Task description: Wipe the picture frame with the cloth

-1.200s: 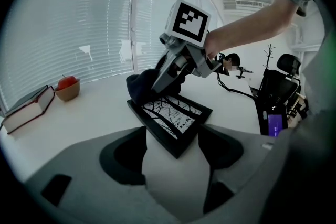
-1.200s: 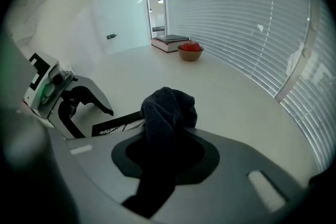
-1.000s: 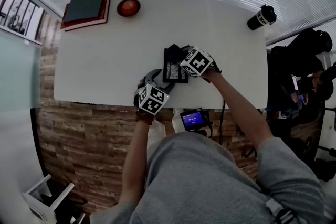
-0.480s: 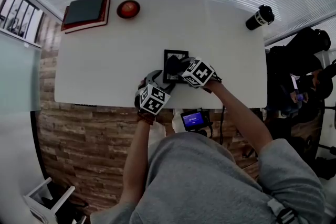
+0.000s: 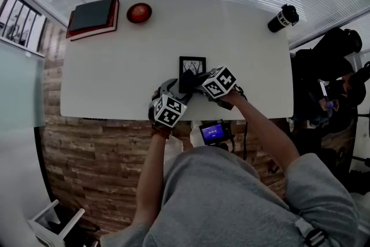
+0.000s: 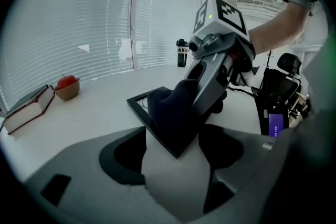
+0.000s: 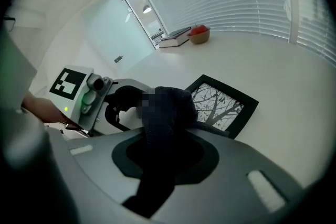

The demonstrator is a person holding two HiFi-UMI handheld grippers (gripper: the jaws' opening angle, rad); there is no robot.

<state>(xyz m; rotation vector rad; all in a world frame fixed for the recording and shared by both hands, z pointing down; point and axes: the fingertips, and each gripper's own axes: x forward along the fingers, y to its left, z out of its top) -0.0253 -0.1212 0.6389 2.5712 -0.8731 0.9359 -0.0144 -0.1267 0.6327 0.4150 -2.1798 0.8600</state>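
1. Fingers (image 7: 236, 165) of the right gripper (image 7: 160, 136) are clamped on a dark cloth (image 7: 176, 107), bunched on the near edge of the picture frame (image 7: 223, 105).
2. Left gripper (image 6: 173, 162) fingers (image 6: 100, 176) stand apart around the frame's near corner, not touching it. The frame lies flat on the white bench (image 5: 115, 66).
3. Far back, a bowl (image 5: 139, 13) holds a red apple (image 6: 66, 81), beside stacked books (image 5: 92, 13). A capped bottle (image 5: 283, 18) stands well apart; its contents cannot be seen.
4. Since a second ago, the cloth has slid from the frame's right side to its near edge, and the frame, then askew, sits square.
5. Cloth hides the right fingertips and the frame's lower part.
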